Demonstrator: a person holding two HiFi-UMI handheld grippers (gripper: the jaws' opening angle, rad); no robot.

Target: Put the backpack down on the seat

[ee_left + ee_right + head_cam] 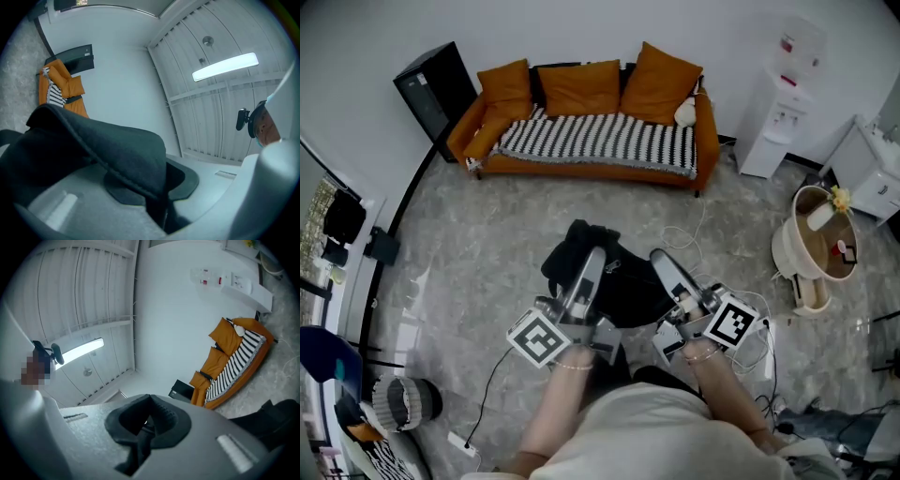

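Note:
The black backpack (619,281) hangs above the marble floor between my two grippers. My left gripper (592,255) is shut on a thick fold of the backpack's fabric (108,145), which fills the space between its jaws (159,197). My right gripper (661,258) is shut on a thin black strap (138,448) that hangs down from its pads (145,425). The rest of the bag (274,420) shows low at that view's right. The orange sofa (591,141) with a striped seat cover stands against the far wall, well ahead of the bag; the gripper views show the sofa (58,89) (234,362) too.
A black cabinet (436,89) stands left of the sofa and a white water dispenser (783,103) to its right. A round beige basket (816,248) and loose cables (698,234) are on the floor at right. A striped bin (398,403) sits low at left.

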